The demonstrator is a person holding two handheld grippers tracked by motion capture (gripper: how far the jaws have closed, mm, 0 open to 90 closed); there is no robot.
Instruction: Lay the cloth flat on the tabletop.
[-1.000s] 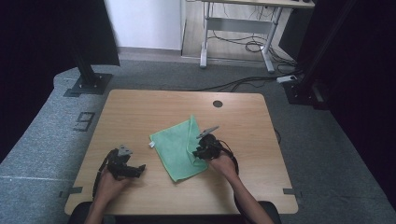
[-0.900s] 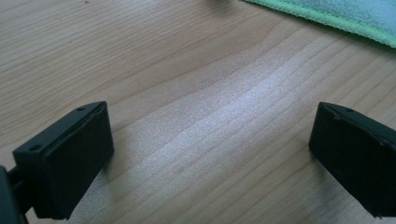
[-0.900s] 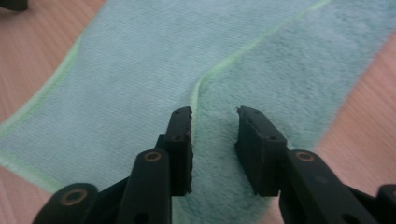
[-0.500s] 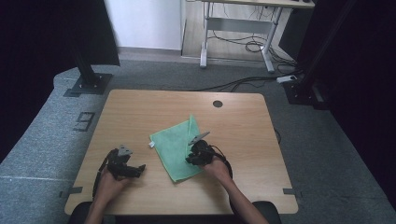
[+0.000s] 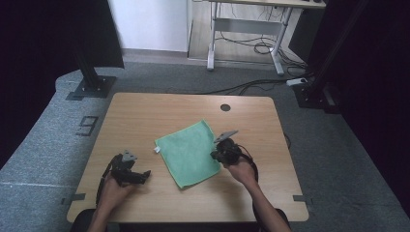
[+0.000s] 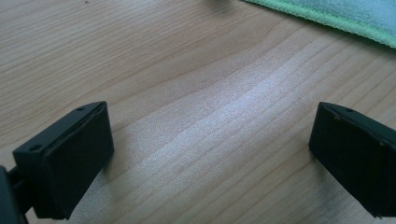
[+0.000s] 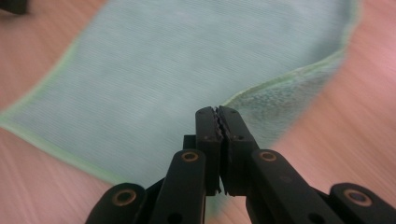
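- Nearest the person's edge of the tabletop (image 5: 145,108), the left hand (image 5: 112,191) holds the left tool (image 5: 140,177) low over bare wood, its jaws spread wide apart with nothing between them.
- Just beyond that tool, in the left gripper view, the wood grain runs on to a green hemmed edge of the cloth (image 6: 345,16) at the top right.
- At the right, the right hand (image 5: 241,171) holds the right tool (image 5: 216,155) at the cloth's right edge; in the right gripper view its jaws are pressed together, and whether the fabric's raised, curled edge is pinched between them cannot be told.
- Mid-tabletop, the green microfibre cloth (image 5: 188,152) lies spread flat and turned at an angle, a small white tag (image 5: 156,150) at its left corner.
- Farther off, a round cable hole (image 5: 225,107) sits near the far edge.
- Beyond the tabletop, grey carpet (image 5: 159,77), a desk frame (image 5: 244,29) and loose cables (image 5: 263,48).
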